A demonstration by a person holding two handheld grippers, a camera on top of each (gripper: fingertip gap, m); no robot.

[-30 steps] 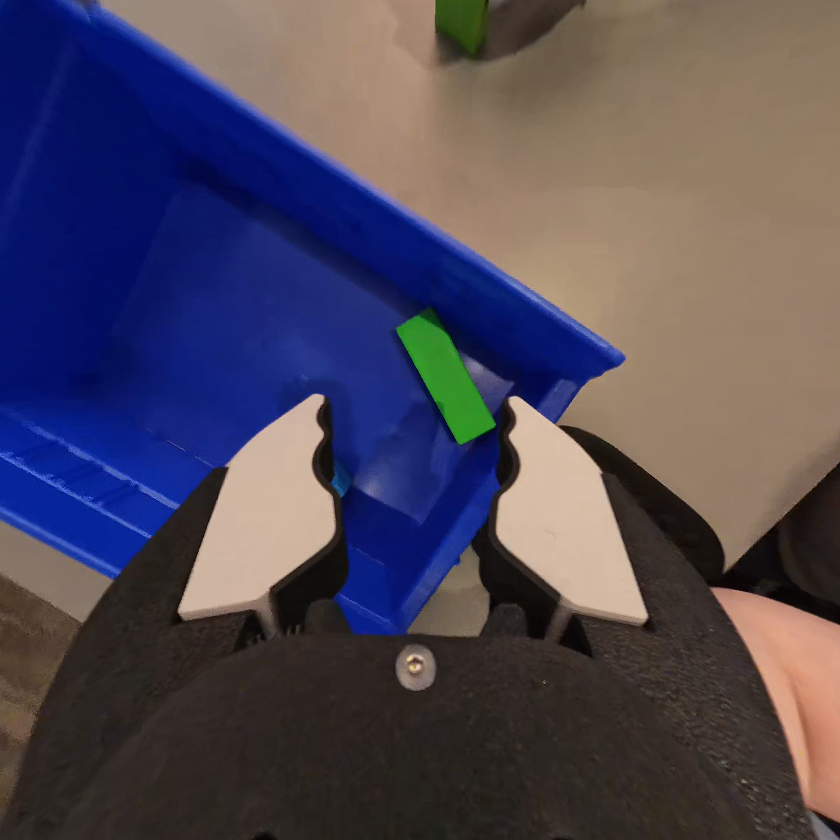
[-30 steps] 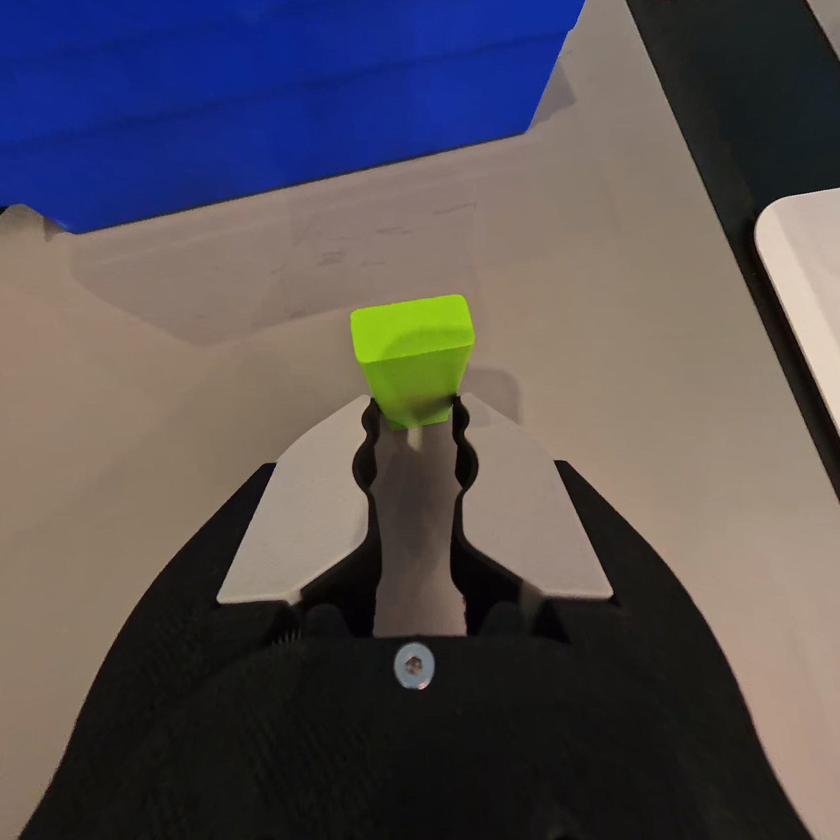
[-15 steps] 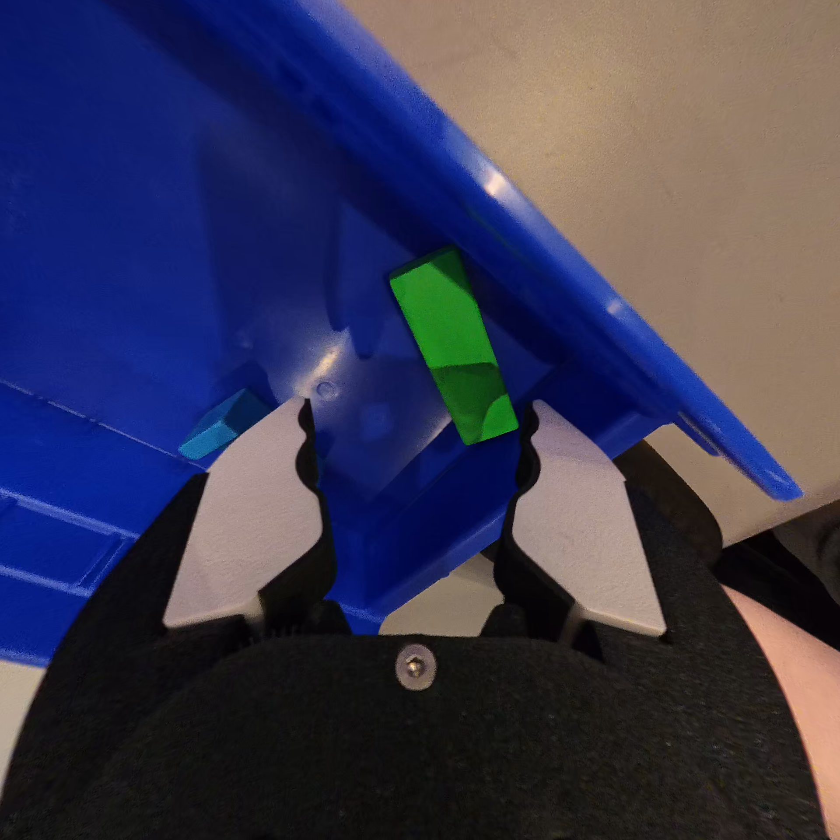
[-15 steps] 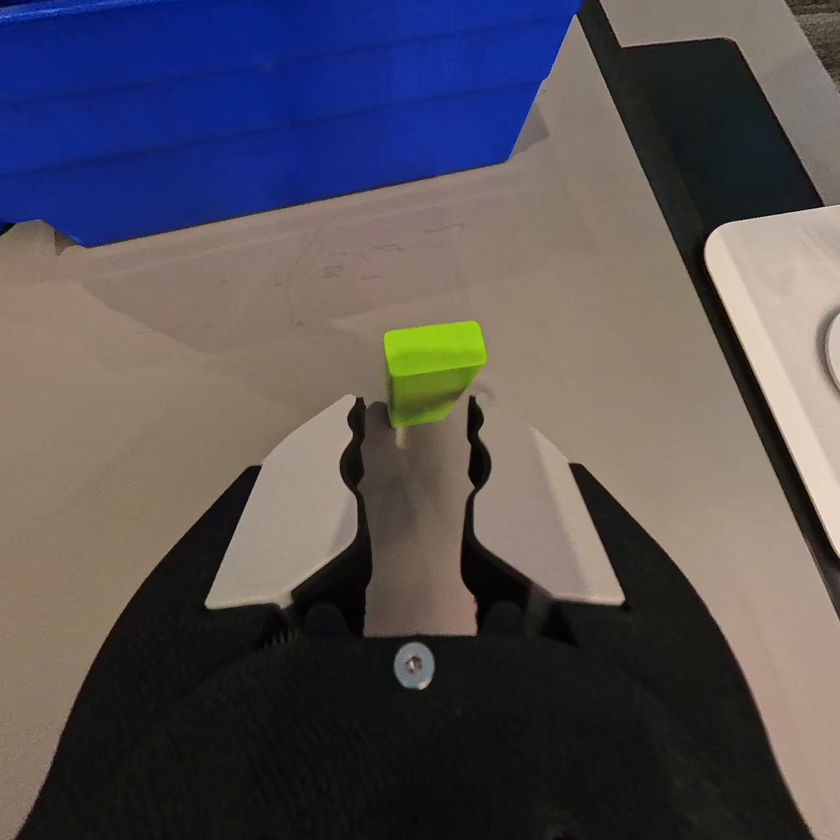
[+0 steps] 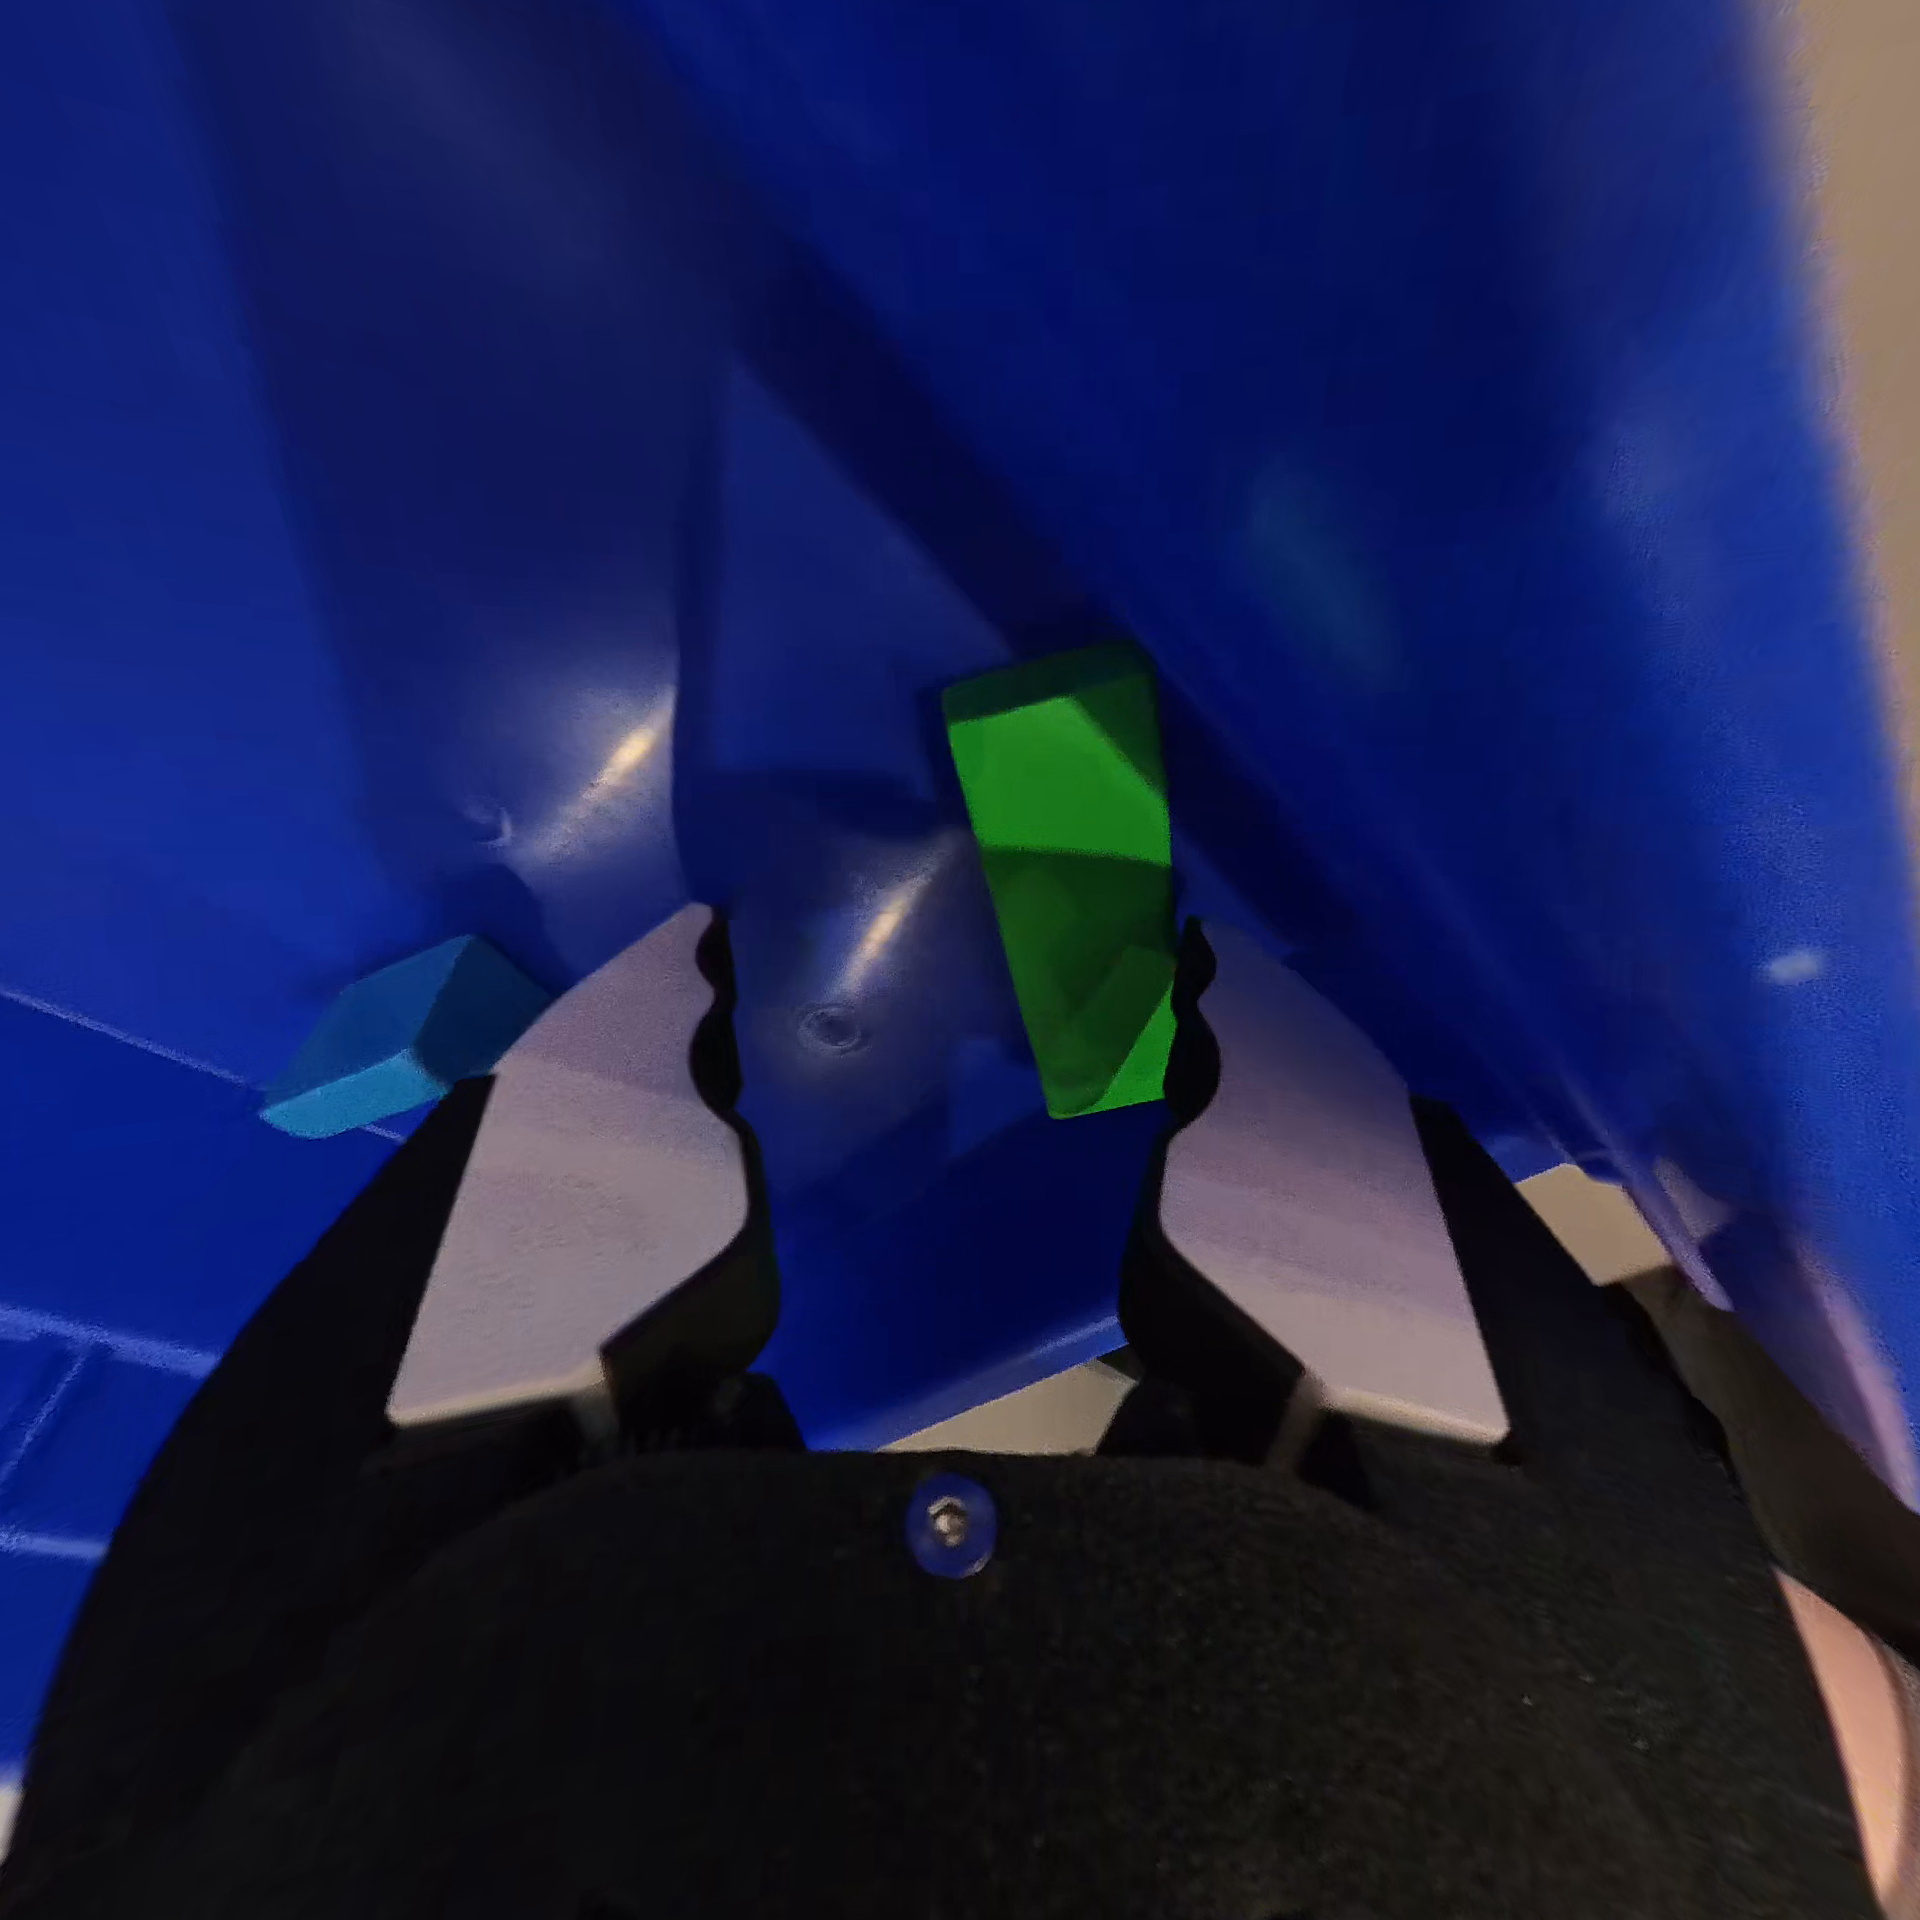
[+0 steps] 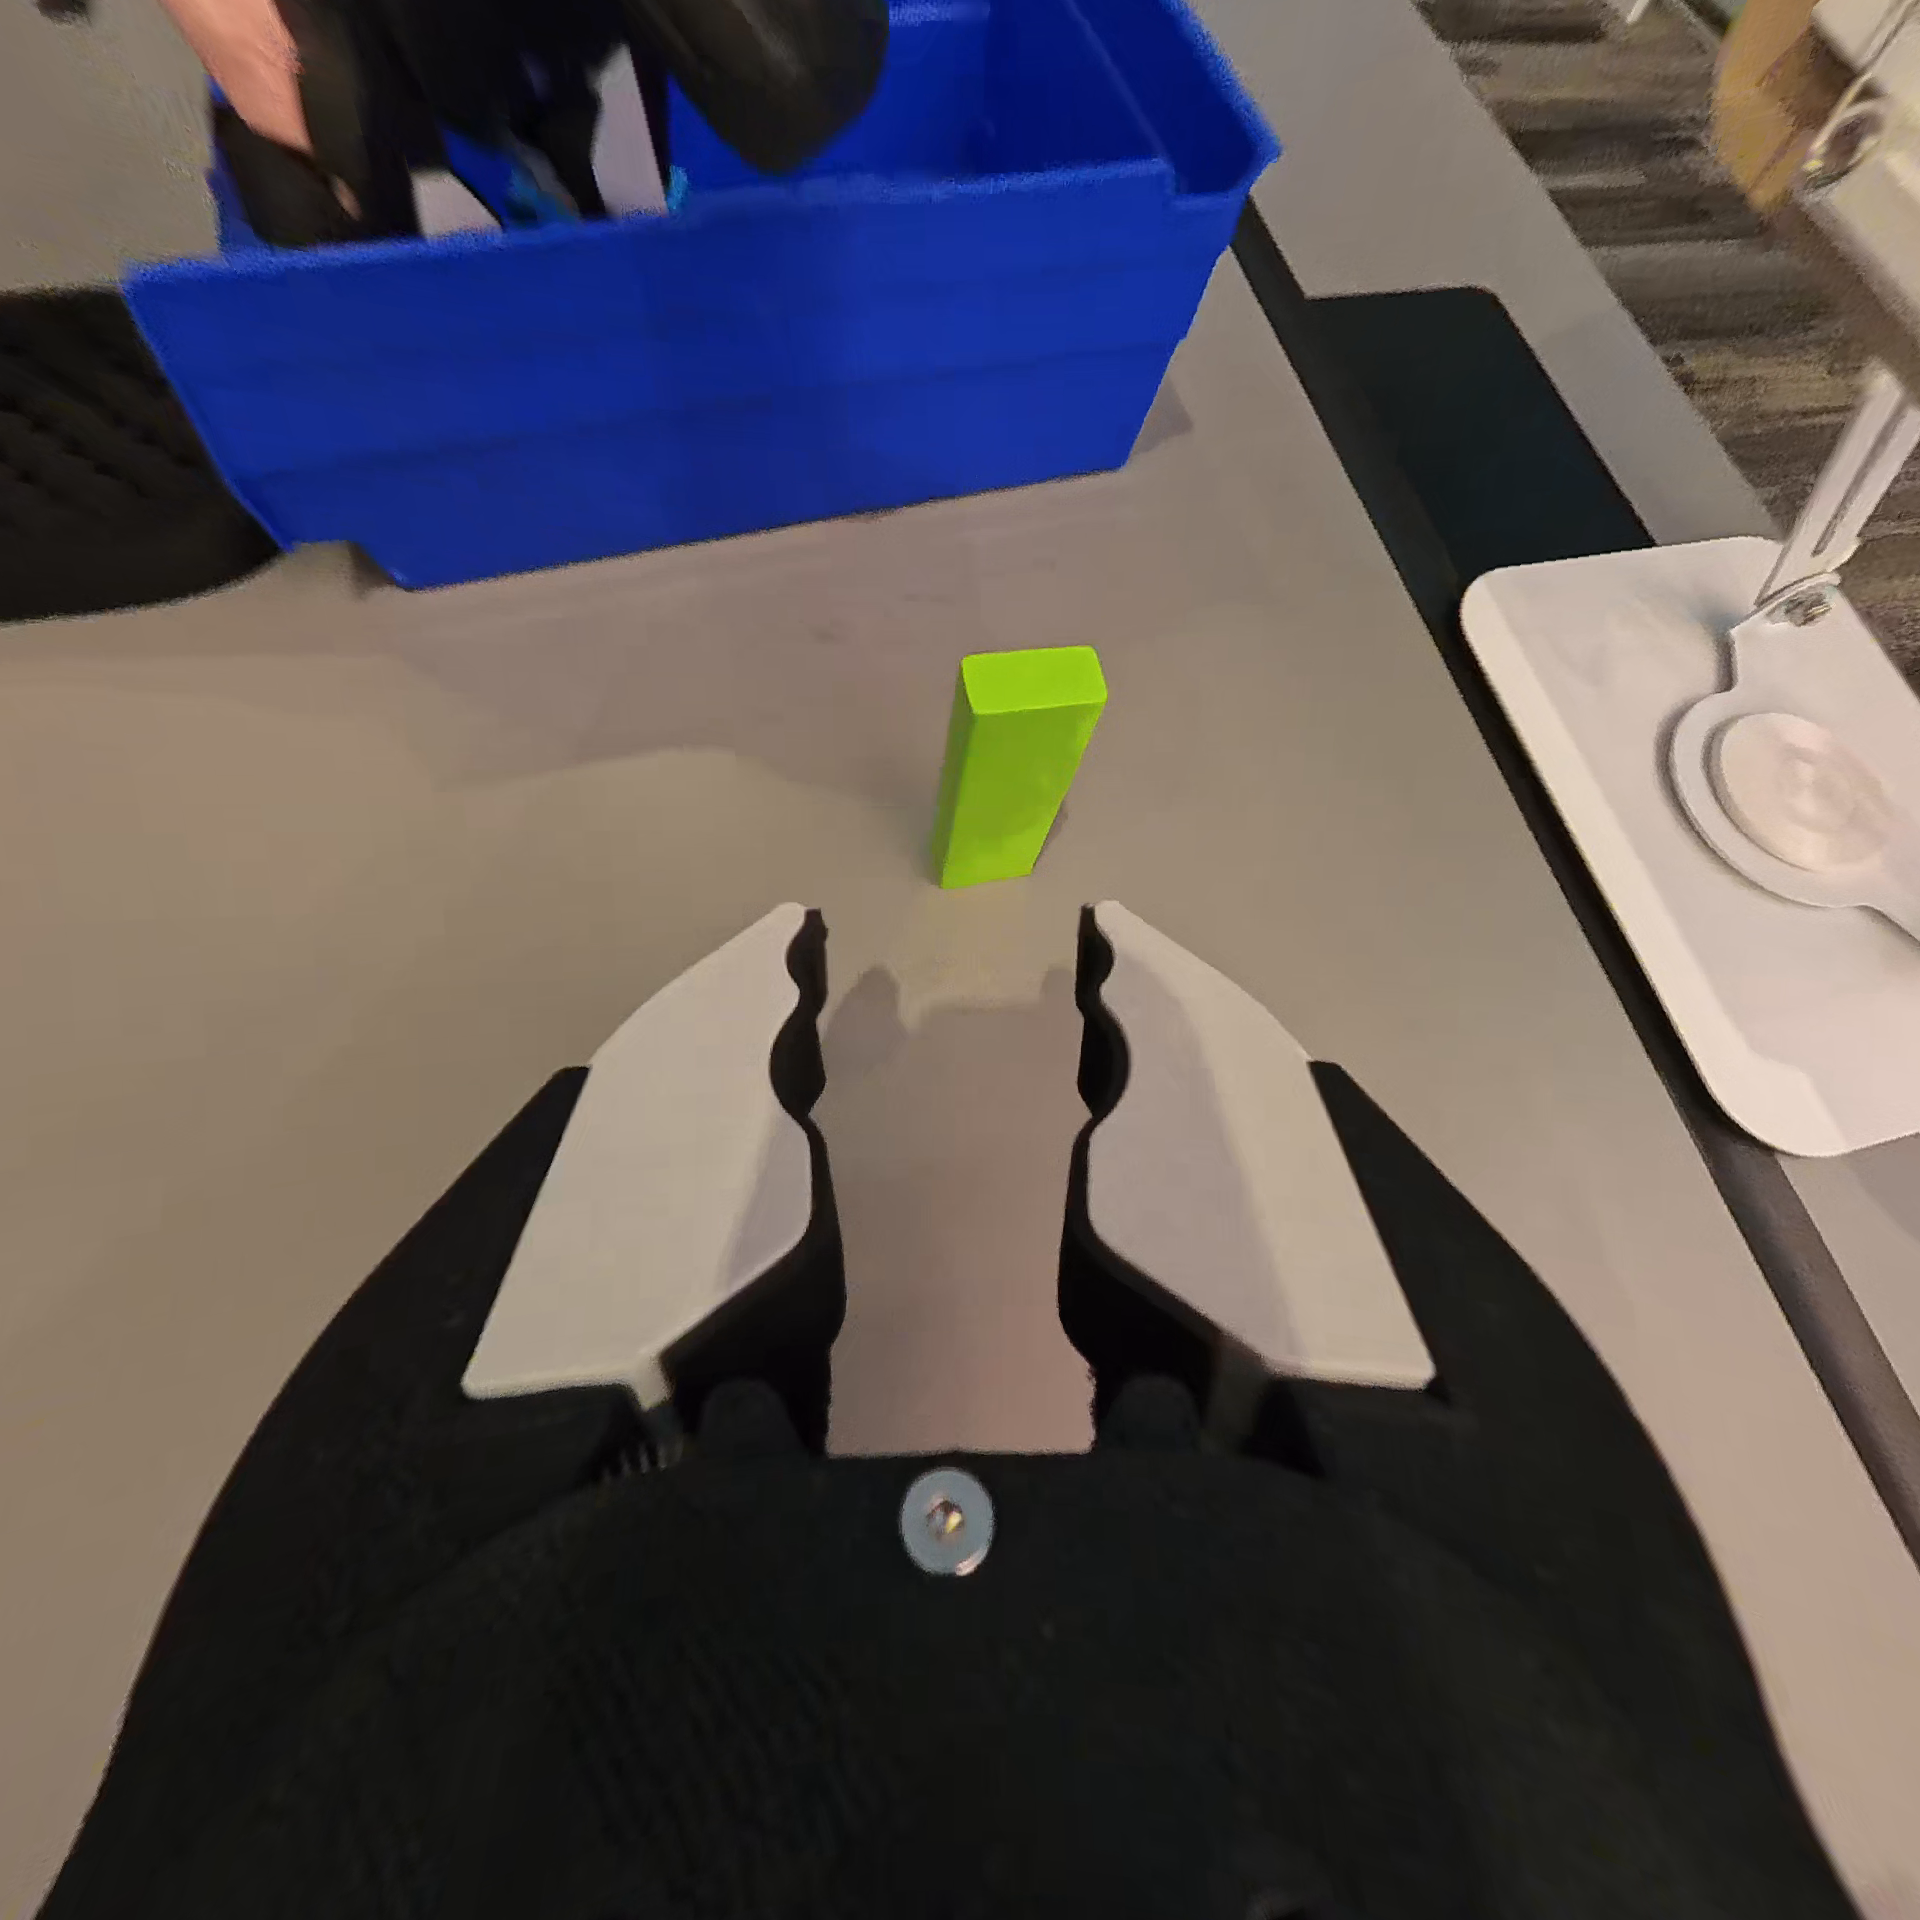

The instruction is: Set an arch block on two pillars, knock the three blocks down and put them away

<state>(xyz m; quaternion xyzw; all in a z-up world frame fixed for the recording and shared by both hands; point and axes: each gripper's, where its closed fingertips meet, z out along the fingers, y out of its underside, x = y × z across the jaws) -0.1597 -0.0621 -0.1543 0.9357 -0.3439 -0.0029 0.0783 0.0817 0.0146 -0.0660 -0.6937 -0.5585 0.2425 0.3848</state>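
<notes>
Right now the biggest thing in sight is the grey table (image 6: pixel 364 831), with the blue bin (image 6: pixel 675 364) sitting toward its far side. Off the table's right edge a white stand base (image 6: pixel 1621 831) rests on a separate surface, a metal arm rising from it, and a dark mat (image 6: pixel 1455 416) lies between that base and the bin.

Over at the bin, the left gripper (image 5: pixel 951 925) is reaching down inside it, its jaws spread well apart with nothing between them. From the right wrist view you can see the same tool, black and bulky, dipping into the bin's left end (image 6: pixel 623 104), with a bit of the person's hand (image 6: pixel 249 62) behind it. Blur softens the bin's walls in the left wrist view.

Nearer to me, the right gripper (image 6: pixel 945 914) hangs low over the bare table, its jaws also parted and empty. Just ahead of its fingertips, clear of them, a lime-green pillar block (image 6: pixel 1013 769) stands upright on the table on its small end, alone, roughly midway between the gripper and the bin's front wall.

Inside the bin, a darker green block (image 5: pixel 1070 883) lies along the floor against the right-hand wall, its near end just beside the left gripper's right finger (image 5: pixel 1309 1195); whether they touch I cannot tell. A small light-blue block (image 5: pixel 405 1039) sits by the left finger (image 5: pixel 592 1174), partly hidden behind it.
</notes>
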